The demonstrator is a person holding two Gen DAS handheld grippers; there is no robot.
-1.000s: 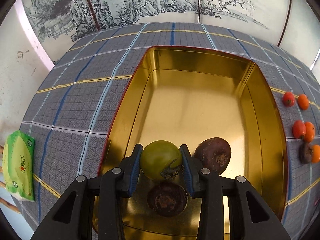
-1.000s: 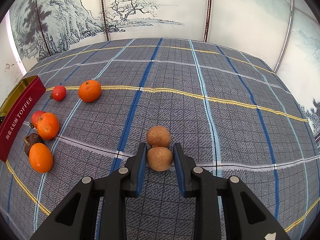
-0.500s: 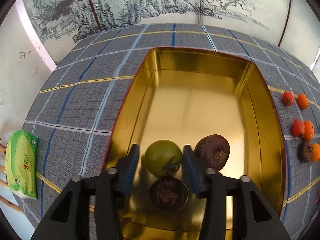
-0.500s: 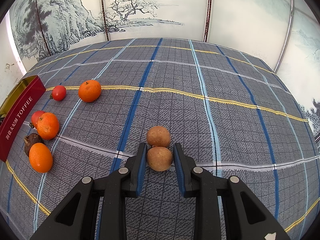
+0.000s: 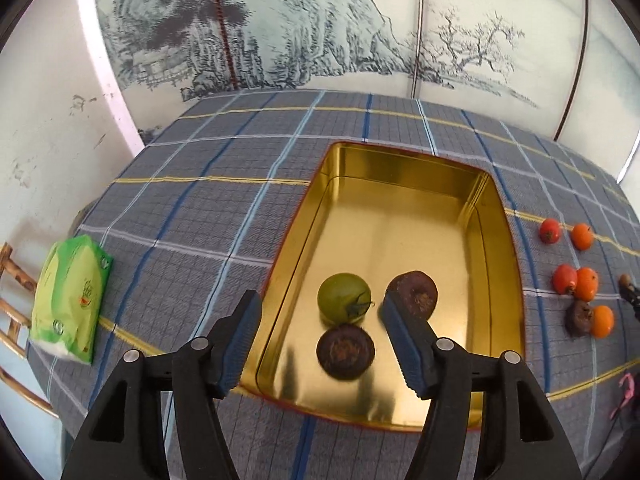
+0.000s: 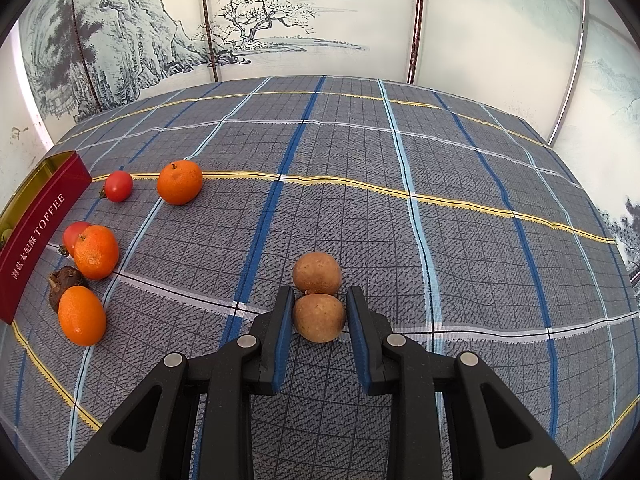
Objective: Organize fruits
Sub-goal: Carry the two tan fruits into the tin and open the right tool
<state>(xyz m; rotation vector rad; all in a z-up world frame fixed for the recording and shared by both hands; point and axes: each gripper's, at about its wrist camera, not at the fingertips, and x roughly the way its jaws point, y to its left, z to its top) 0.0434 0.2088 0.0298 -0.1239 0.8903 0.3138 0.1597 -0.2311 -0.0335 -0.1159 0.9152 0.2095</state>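
Observation:
In the left wrist view a gold tin point(image 5: 496, 240) holds a green tomato point(image 5: 344, 298) and two dark brown fruits point(image 5: 345, 351) point(image 5: 416, 294). My left gripper point(image 5: 320, 344) is open and empty, raised above the tin's near end. In the right wrist view two brown round fruits lie on the checked cloth. My right gripper point(image 6: 319, 312) has its jaws close on either side of the nearer one point(image 6: 319, 317), the other point(image 6: 316, 272) just behind it. Oranges point(image 6: 179, 182) point(image 6: 95, 252) point(image 6: 81, 315), red tomatoes point(image 6: 119, 186) and a dark fruit point(image 6: 64, 282) lie to the left.
The tin's red side marked TOFFEE point(image 6: 38, 228) is at the far left of the right wrist view. A green tissue pack point(image 5: 70, 296) lies at the table's left edge. A painted screen stands behind the table. A pink object point(image 5: 624, 394) lies at the right edge.
My left gripper let go of the green tomato, opened wide and drew back and up from the tin. The right gripper has not moved.

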